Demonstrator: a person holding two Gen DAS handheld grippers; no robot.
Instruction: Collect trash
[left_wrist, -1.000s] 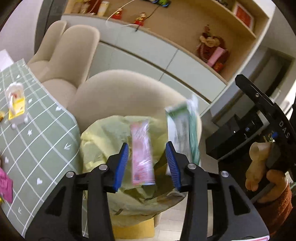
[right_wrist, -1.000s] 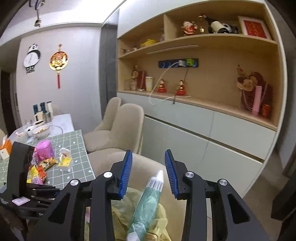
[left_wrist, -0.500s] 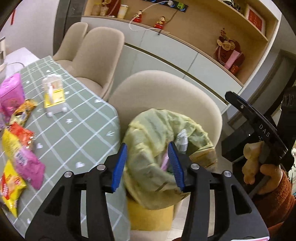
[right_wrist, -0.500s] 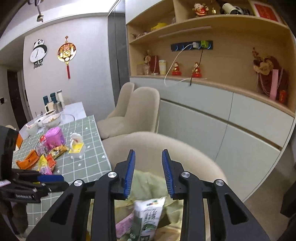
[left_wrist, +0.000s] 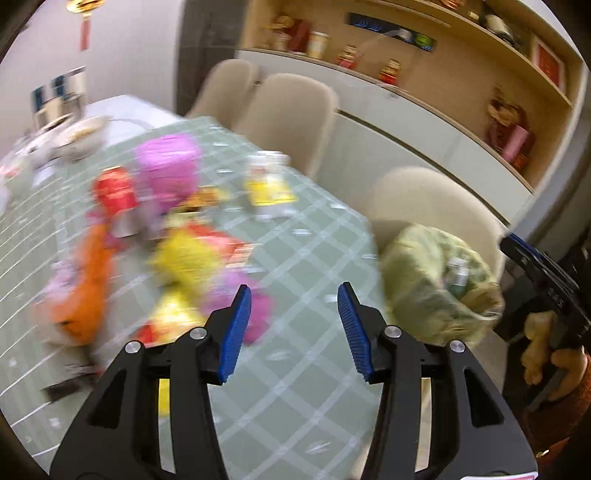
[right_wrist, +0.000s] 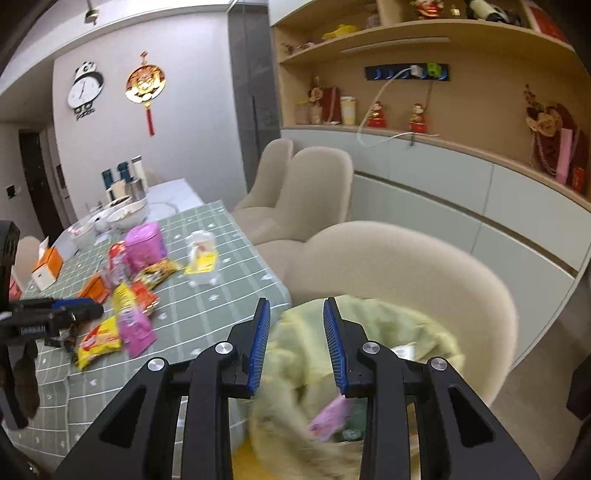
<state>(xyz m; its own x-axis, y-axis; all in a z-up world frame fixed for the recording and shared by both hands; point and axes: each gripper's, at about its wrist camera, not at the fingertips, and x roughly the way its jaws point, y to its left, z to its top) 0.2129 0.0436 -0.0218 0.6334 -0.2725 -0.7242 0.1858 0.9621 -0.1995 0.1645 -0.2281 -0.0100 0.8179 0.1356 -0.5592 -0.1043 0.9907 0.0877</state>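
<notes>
The left gripper (left_wrist: 293, 325) is held over the green checked counter (left_wrist: 295, 258) with its jaws apart and nothing caught between them, having just been opening, and a blurry pile of snack wrappers (left_wrist: 184, 258) is spread out just beyond its tips. The right gripper (right_wrist: 295, 347) is pointed down at the yellow-green trash bag (right_wrist: 306, 354) parked on the beige chair (right_wrist: 406, 266), jaws narrowly parted and empty after just being closed a bit. A pink wrapper (right_wrist: 330, 419) can be seen already lying inside the bag.
</notes>
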